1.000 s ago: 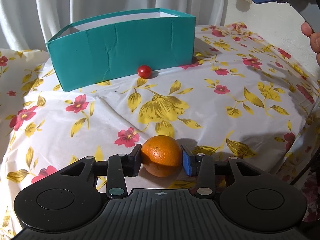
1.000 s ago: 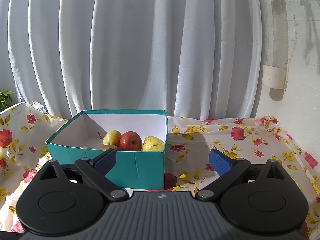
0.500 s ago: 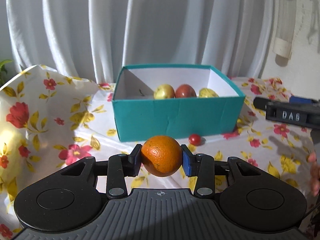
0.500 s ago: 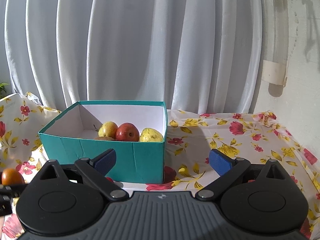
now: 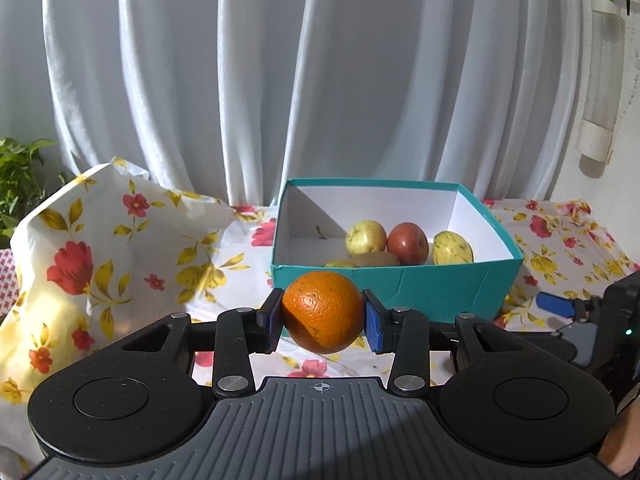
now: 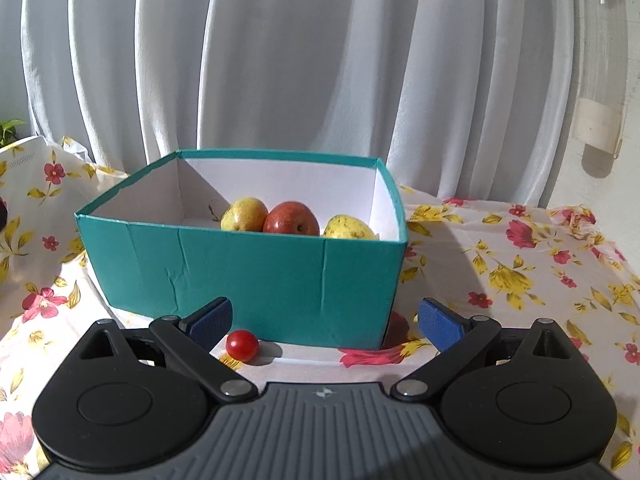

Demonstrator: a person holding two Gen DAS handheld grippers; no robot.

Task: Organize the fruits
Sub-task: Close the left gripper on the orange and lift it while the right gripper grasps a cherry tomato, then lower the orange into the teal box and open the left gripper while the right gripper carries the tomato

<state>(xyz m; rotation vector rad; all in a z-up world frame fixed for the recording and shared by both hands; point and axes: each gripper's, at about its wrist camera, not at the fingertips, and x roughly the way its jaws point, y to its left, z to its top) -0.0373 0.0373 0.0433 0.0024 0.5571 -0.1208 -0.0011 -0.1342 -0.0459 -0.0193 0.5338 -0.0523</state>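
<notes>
Left tongs: clenched on the orange, one pad pressed to each side, the fruit held off the cloth in front of the box's near wall.
Right tongs: released, blue pads spread wide, nothing between them; they sit low before the box's near wall.
Box: teal outside, white inside, open-topped, standing on the flowered cloth toward the desk's far edge, just in front of the white curtain.
Fruit in box: a yellow-green apple, a red apple touching it, a yellow fruit beside that, and a kiwi nearer the front wall.
Cherry tomato: on the cloth just outside the box's near wall, beside the right tongs' left pad.
Desk's left edge: cloth bunched up, green plant beyond it.
</notes>
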